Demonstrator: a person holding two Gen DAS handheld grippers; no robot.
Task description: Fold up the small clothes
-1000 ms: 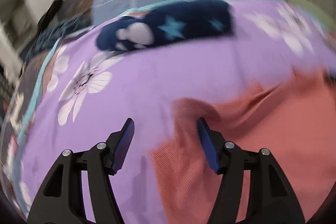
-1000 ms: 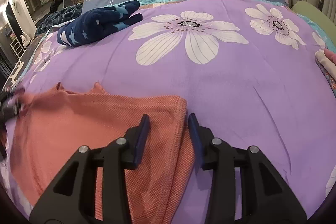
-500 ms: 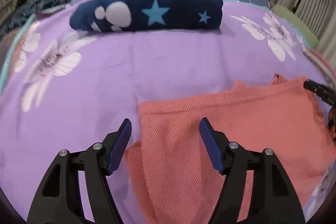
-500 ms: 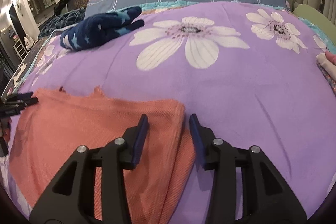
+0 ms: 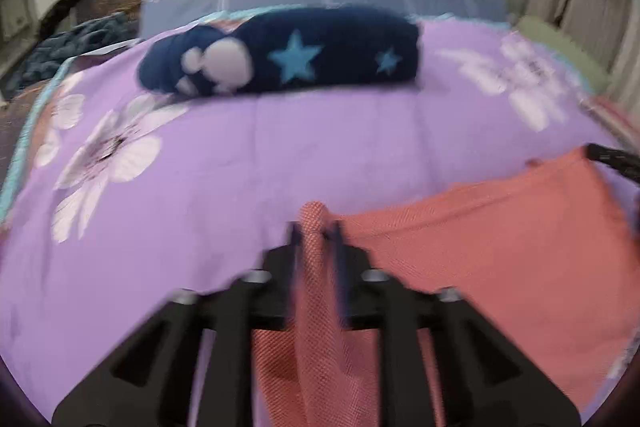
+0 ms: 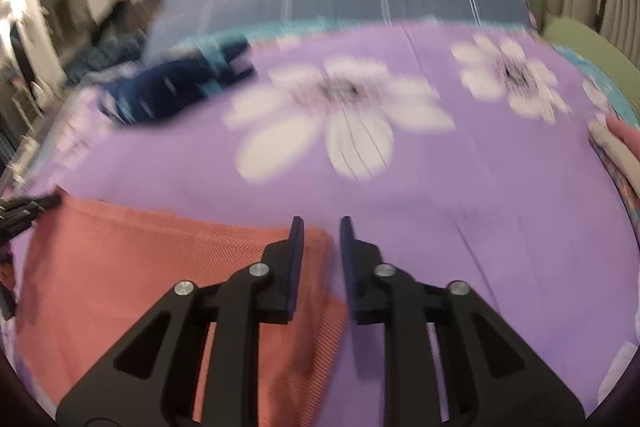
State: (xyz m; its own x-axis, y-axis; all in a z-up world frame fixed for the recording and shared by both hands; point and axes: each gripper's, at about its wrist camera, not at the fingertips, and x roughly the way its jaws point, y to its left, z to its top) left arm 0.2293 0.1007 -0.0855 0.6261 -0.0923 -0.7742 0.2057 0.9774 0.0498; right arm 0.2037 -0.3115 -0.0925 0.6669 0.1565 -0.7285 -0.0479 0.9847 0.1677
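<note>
Salmon-orange knit garment (image 5: 500,259) spans both grippers — left gripper (image 5: 316,231) has just closed, pinching 1 corner; right gripper (image 6: 322,227), just narrowed, straddles the opposite edge unclamped.

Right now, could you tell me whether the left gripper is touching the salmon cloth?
Touching. The left wrist view shows the left gripper with its fingers just closing, pinched on a raised fold of the salmon cloth.
</note>
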